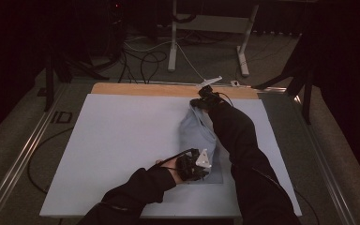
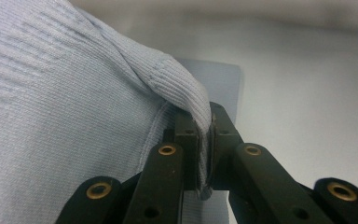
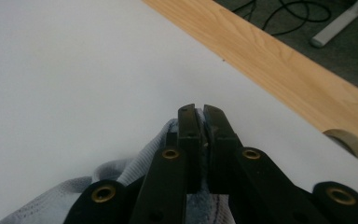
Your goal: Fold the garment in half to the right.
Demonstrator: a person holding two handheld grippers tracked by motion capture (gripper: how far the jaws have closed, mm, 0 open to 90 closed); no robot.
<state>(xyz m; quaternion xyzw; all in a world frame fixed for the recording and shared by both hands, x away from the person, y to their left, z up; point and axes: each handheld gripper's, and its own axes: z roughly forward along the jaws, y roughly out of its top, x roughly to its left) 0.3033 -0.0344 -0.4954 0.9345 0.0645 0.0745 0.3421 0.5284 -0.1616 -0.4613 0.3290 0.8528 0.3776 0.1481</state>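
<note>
Sleeves (image 1: 243, 154) reach over the white mat (image 1: 122, 140), where a pale blue knit (image 1: 197, 136) lies right of centre. Left gripper (image 1: 192, 165) pinches its near hem, right gripper (image 1: 206, 99) its far edge. Both bites look thin; uneven pulling could slip one.

Tongs (image 2: 208, 140) pinching ribbed edge of pale blue knit garment (image 2: 65, 116)

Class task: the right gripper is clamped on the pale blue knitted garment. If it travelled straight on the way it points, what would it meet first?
Probably the white table cover just ahead of the right gripper, then the light wooden table edge; depth is uncertain.
</note>
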